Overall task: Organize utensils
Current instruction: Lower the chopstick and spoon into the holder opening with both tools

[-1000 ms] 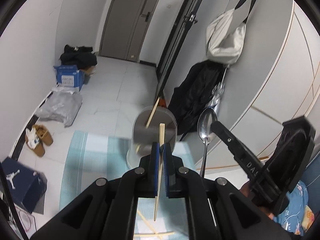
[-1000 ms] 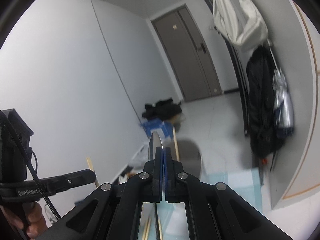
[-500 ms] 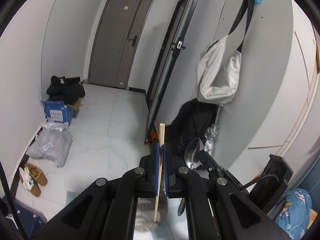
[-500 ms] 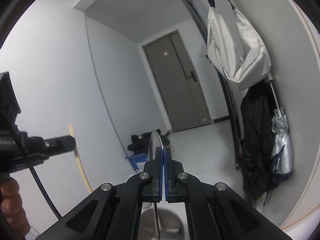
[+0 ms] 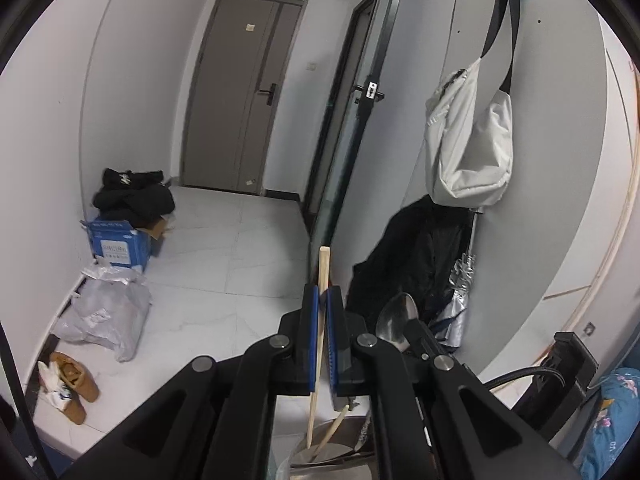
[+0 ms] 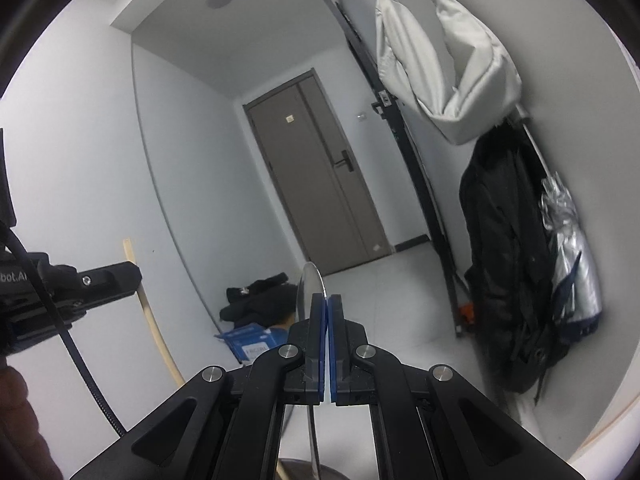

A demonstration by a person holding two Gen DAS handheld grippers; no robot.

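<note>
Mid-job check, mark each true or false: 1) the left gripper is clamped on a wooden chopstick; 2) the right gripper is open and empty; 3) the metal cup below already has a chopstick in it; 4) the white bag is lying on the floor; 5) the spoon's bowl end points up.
1) True. The left gripper is shut on the wooden chopstick.
2) False. The right gripper is shut on the spoon.
3) True. One chopstick already leans inside the metal cup.
4) False. The white bag hangs from a hook on the wall.
5) True. The spoon's bowl stands above the pads, with its handle running down below them.
</note>
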